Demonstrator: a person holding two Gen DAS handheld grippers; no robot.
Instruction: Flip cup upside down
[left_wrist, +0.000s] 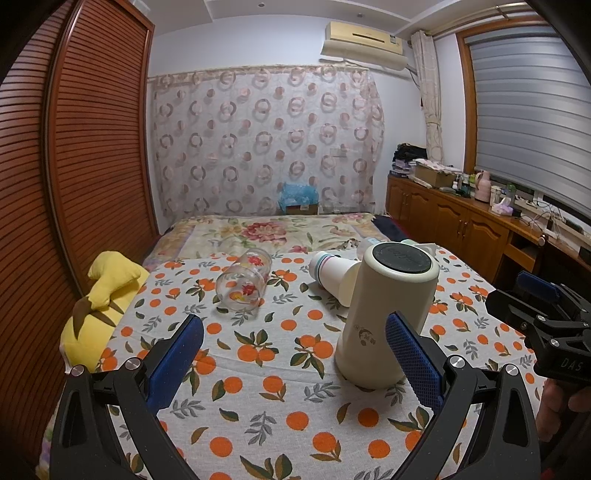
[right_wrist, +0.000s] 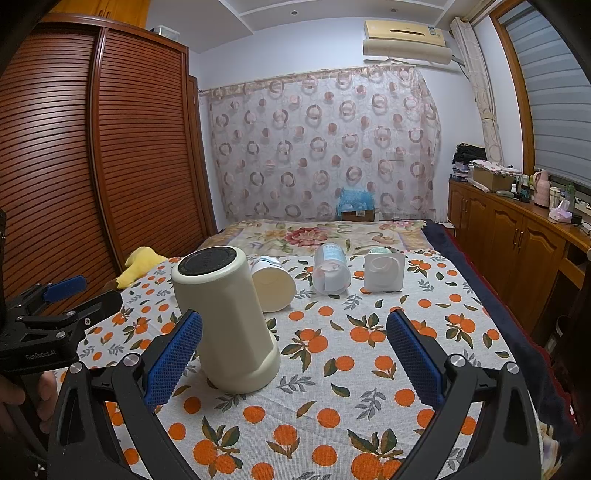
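A tall cream cup (left_wrist: 384, 317) stands upside down on the orange-print cloth (left_wrist: 258, 369), its black base facing up. It also shows in the right wrist view (right_wrist: 225, 317). My left gripper (left_wrist: 295, 350) is open and empty, its right pad just beside the cup. My right gripper (right_wrist: 295, 350) is open and empty, its left pad near the cup. The right gripper shows at the right edge of the left wrist view (left_wrist: 535, 310).
A clear glass with flower prints (left_wrist: 243, 280) lies on its side. A white paper cup (right_wrist: 273, 288) lies behind the cream cup. A translucent cup (right_wrist: 330, 269) and a white square-based cup (right_wrist: 384, 271) lie further back. A yellow plush toy (left_wrist: 99, 310) sits at the left.
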